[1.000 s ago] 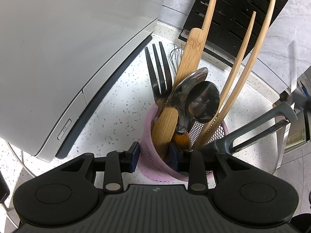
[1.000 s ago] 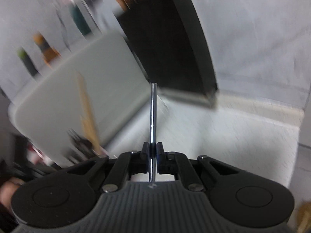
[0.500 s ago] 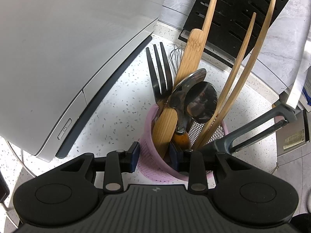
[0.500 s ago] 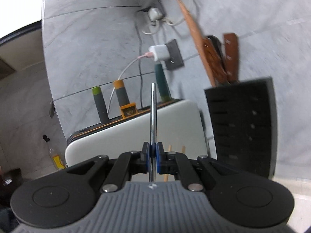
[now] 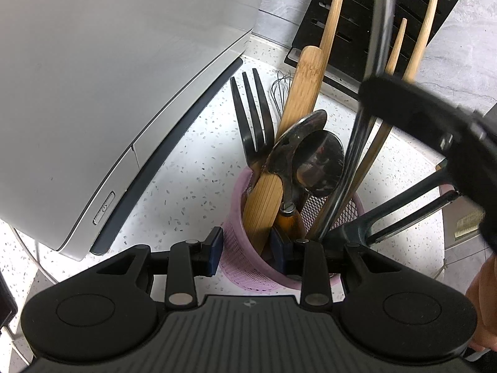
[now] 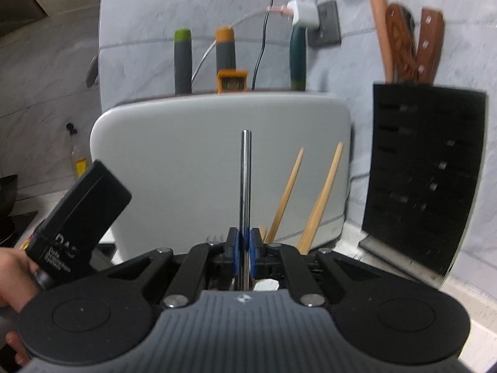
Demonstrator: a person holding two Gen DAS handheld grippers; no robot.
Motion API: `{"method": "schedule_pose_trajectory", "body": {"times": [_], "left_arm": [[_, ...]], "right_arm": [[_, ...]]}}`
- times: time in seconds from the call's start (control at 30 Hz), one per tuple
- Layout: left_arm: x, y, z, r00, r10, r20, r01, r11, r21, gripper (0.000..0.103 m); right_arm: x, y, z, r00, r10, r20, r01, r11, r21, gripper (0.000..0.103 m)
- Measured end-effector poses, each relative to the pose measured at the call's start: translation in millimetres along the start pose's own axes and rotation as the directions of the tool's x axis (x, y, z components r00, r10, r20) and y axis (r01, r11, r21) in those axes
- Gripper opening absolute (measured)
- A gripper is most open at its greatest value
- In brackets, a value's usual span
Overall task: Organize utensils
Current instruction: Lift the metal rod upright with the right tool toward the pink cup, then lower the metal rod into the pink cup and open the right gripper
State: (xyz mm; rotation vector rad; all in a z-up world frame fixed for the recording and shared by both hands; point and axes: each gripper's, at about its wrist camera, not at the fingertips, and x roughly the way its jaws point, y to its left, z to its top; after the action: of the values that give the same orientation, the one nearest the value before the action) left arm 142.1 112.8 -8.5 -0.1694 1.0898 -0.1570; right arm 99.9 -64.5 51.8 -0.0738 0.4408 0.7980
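Note:
A pink mesh utensil cup [image 5: 239, 261] stands on the speckled counter. It holds a black fork [image 5: 251, 115], a bamboo spatula [image 5: 298, 108], metal spoons [image 5: 316, 161], wooden tongs [image 5: 416, 46] and a dark peeler [image 5: 403, 217]. My left gripper [image 5: 247, 250] is shut on the cup's near rim. My right gripper [image 6: 243, 245] is shut on a thin metal utensil handle [image 6: 245, 180]. In the left wrist view that metal utensil [image 5: 357, 143] reaches down into the cup with the right gripper [image 5: 388, 87] above it.
A grey appliance [image 5: 108, 77] stands left of the cup and also shows in the right wrist view [image 6: 202, 155]. A black knife block [image 5: 366, 25] stands behind the cup against the marble wall. The tongs' tips [image 6: 323, 186] rise ahead of my right gripper.
My right gripper has swung over and come down above the cup, and the metal utensil's lower end now enters the cup. My left gripper and the cup have stayed still.

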Motion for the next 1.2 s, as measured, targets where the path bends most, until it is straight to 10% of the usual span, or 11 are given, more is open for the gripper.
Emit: {"method": "schedule_pose_trajectory", "body": {"times": [0.23,0.73,1.2], "left_arm": [[0.3,-0.3,0.3,1.0,0.0,0.001,0.0,1.0,0.001,0.038],[-19.4,15.8,-0.5,0.998,-0.04,0.056,0.042,0.998,-0.036,0.037],[-19.9,13.5,2.3,0.996,-0.065,0.065,0.068,0.997,-0.044,0.03]], "right_arm": [[1.5,-6.3,-0.5,0.99,0.07,-0.119,-0.06,0.994,0.088,0.012],[-68.7,-23.2,-0.2,0.995,0.055,-0.077,-0.039,0.978,0.205,0.029],[4.9,-24.4,-14.9,0.977,0.087,-0.197,-0.038,0.97,0.242,0.034]]}}
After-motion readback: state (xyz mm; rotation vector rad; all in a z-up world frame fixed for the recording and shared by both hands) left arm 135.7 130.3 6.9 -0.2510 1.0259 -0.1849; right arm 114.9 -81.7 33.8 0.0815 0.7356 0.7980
